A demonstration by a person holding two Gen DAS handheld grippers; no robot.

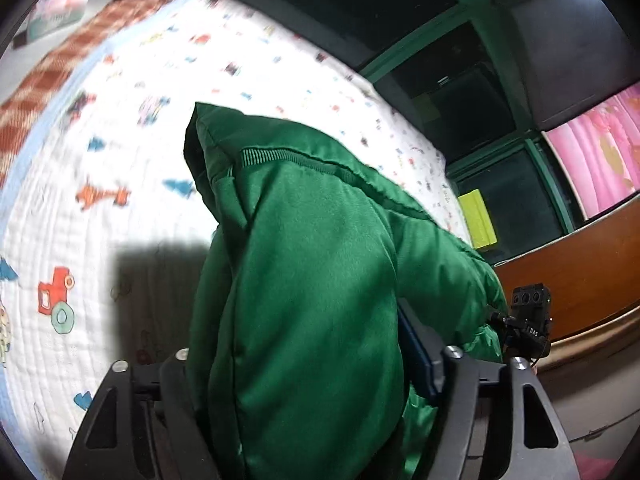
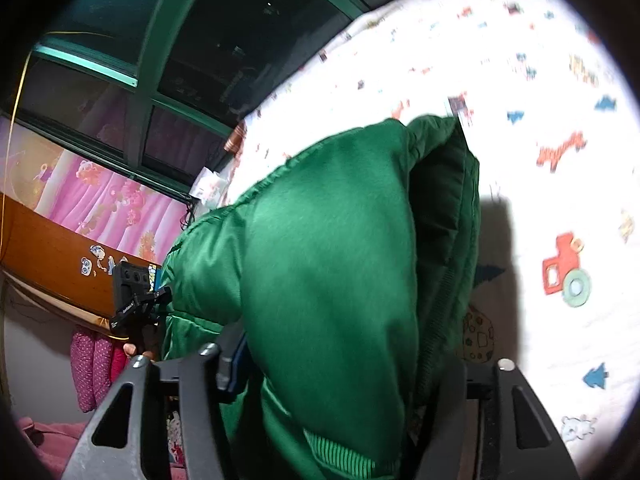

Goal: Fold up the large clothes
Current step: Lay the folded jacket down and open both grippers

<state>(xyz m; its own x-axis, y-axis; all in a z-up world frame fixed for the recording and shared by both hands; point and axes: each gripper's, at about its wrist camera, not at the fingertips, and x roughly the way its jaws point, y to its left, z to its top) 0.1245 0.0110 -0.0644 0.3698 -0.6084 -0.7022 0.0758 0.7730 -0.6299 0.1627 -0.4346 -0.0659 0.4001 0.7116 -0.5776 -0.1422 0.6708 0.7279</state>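
Padded green jacket (image 1: 304, 280), satin-smooth with ribbed trim, bulges between both grippers above a quilted white bedspread (image 1: 120, 128) printed with toy vehicles. Left gripper (image 1: 312, 364) seems clamped on thick folds; right gripper (image 2: 340, 364) likewise, though its pads are buried. Bedspread lies bare beyond the jacket.

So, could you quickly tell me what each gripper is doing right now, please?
Left gripper: closed on the green jacket.
Right gripper: closed on the same green jacket.
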